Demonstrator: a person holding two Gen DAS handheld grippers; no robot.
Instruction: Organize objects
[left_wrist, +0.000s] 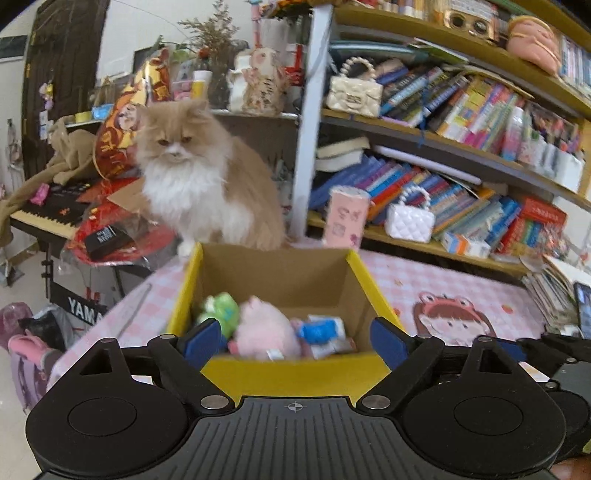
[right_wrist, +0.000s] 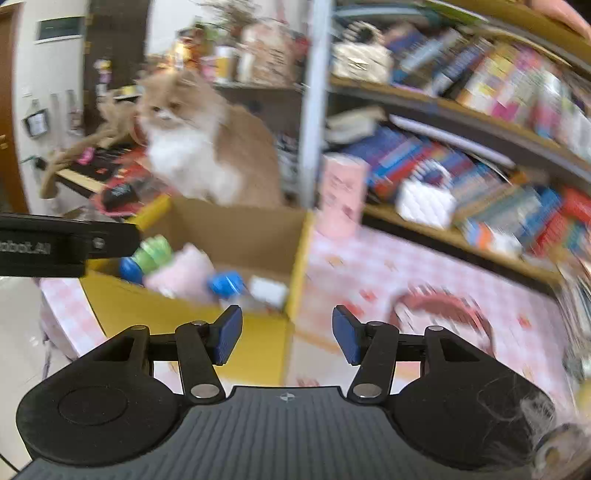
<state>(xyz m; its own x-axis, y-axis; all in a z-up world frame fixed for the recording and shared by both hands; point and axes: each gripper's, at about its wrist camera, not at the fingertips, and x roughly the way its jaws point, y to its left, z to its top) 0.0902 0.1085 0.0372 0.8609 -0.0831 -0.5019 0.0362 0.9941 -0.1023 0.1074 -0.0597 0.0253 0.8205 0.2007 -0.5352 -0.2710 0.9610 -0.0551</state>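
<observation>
A yellow cardboard box (left_wrist: 364, 273) stands open on the pink checked table. Inside lie a green plush frog (left_wrist: 219, 310), a pink plush toy (left_wrist: 264, 328) and a blue and white packet (left_wrist: 321, 330). My left gripper (left_wrist: 297, 341) hangs just in front of the box's near wall, open wide, nothing between its blue pads. The right wrist view is blurred. It shows the same box (right_wrist: 299, 258) to the left, with the plush toys (right_wrist: 181, 269) in it. My right gripper (right_wrist: 287, 338) is open and empty, off the box's near right corner. The left gripper's body (right_wrist: 55, 243) shows at the left edge.
A fluffy orange and white cat (left_wrist: 195, 173) sits right behind the box. A pink cylinder (left_wrist: 345, 216) stands at the back of the table. Crowded bookshelves (left_wrist: 461, 147) rise on the right. A keyboard with clutter (left_wrist: 55, 210) stands to the left.
</observation>
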